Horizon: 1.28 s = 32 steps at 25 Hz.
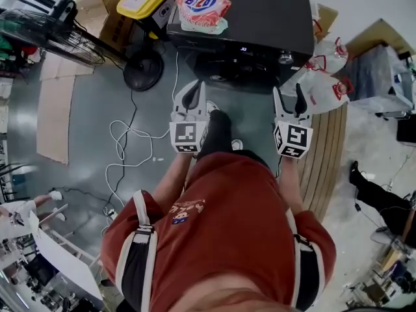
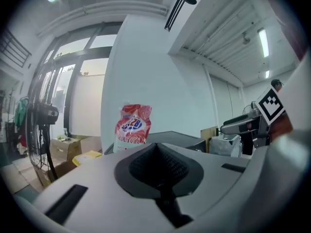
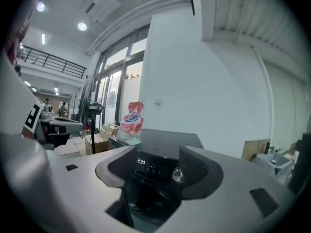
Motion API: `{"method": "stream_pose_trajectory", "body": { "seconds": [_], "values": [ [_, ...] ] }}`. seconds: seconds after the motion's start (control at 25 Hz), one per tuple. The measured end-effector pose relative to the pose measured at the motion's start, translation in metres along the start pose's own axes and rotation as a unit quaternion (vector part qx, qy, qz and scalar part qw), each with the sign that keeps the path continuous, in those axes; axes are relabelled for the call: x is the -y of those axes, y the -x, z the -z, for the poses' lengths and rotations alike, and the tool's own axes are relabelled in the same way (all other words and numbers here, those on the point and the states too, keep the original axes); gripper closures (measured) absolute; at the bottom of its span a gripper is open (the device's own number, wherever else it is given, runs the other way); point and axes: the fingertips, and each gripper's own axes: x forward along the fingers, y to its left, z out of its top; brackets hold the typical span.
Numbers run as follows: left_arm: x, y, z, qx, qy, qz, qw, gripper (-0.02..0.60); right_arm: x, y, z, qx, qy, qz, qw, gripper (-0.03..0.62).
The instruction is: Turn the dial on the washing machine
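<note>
Dial [image 1: 285, 58]: sat on the front panel of the washing machine [image 1: 260, 18], untouched.
Left gripper [image 1: 194, 95]: fingers together, nothing held.
Right gripper [image 1: 288, 97]: fingers apart, nothing between them, facing the dial, well short of it.
Detergent pouch [image 1: 203, 2]: stood on the machine top.

Grey floor [image 1: 84, 135] bears washing machine [image 1: 260, 12], fan [image 1: 143, 70], cardboard [image 1: 55, 116], cable [image 1: 121, 130].

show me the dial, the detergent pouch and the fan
dial [image 3: 177, 174], right gripper view, its shiny face
detergent pouch [image 1: 203, 2], head view, printed front
fan [image 1: 52, 38], head view, wire cage
</note>
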Motion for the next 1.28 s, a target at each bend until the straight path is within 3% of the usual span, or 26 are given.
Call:
{"method": "stream_pose_trajectory", "body": {
  "seconds": [0.24, 0.52, 1.0, 1.28],
  "values": [
    [-0.011, 0.000, -0.058, 0.054, -0.028, -0.013, 0.9981, 0.572, 0.006, 0.010, -0.072, 0.066, 0.062, 0.019, 0.996, 0.318],
    [-0.020, 0.007, -0.119, 0.120, -0.042, -0.029, 0.9915, 0.572, 0.009, 0.021, -0.125, 0.121, 0.084, 0.037, 0.988, 0.324],
    [-0.024, 0.004, -0.130, 0.133, -0.047, -0.033, 0.9894, 0.572, 0.005, 0.008, -0.122, 0.120, 0.081, 0.029, 0.989, 0.359],
    [-0.020, 0.001, -0.125, 0.125, -0.050, -0.031, 0.9904, 0.572, 0.016, 0.004, -0.114, 0.108, 0.063, 0.042, 0.991, 0.506]
  ]
}}
